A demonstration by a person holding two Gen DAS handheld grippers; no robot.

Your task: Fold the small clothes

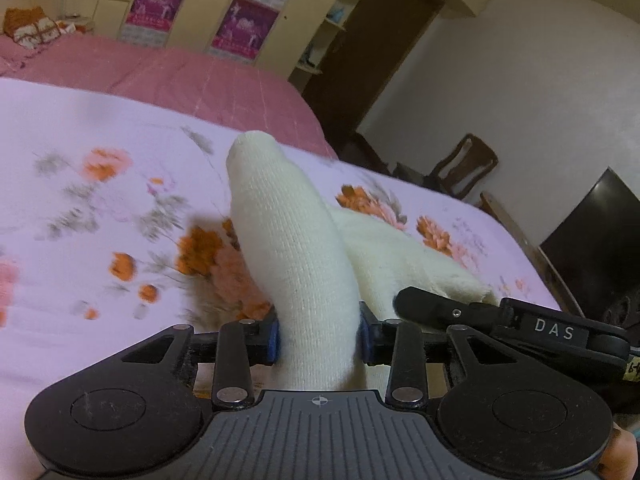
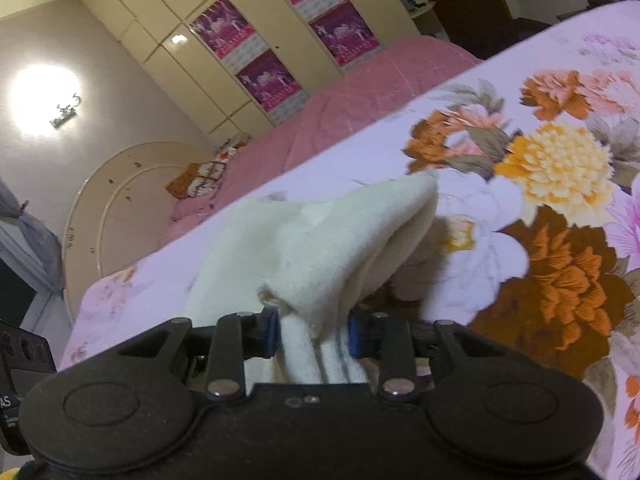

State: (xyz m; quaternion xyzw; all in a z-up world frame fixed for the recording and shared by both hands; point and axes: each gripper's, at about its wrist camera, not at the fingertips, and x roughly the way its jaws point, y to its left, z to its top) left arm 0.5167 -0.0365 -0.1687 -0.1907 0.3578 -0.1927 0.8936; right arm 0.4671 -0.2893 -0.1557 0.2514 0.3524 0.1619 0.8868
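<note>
Cream-white knit, finely ribbed, forming the small garment (image 1: 298,264) and standing up as a rounded tube between the blue pads (image 1: 273,336) of the left gripper (image 1: 319,338). Clamping on that knit from both sides, pads pressing into the fabric, jaws partly closed around the bunched cloth. Rising clear of the floral bedsheet (image 1: 100,208) at the tube's blunt upper end, trailing rightward as a flatter, softer fold lying across the sheet's orange blossoms. Passing just beside the black finger of the right gripper (image 1: 436,306), seen at the lower right of the left wrist view, marked with white letters.

Showing, in the right wrist view, the same garment (image 2: 320,240) as a draped, peaked fold with a fleecy inner face and a small frayed hole near the seam. Gripping its ribbed edge between the blue pads (image 2: 271,330) of the right gripper (image 2: 312,334), jaws pinched on the cloth. Hanging over the sheet (image 2: 520,220), lifted between both tools, with the pink quilt (image 2: 340,112) and the cream wardrobe (image 2: 224,60) lying beyond.
</note>
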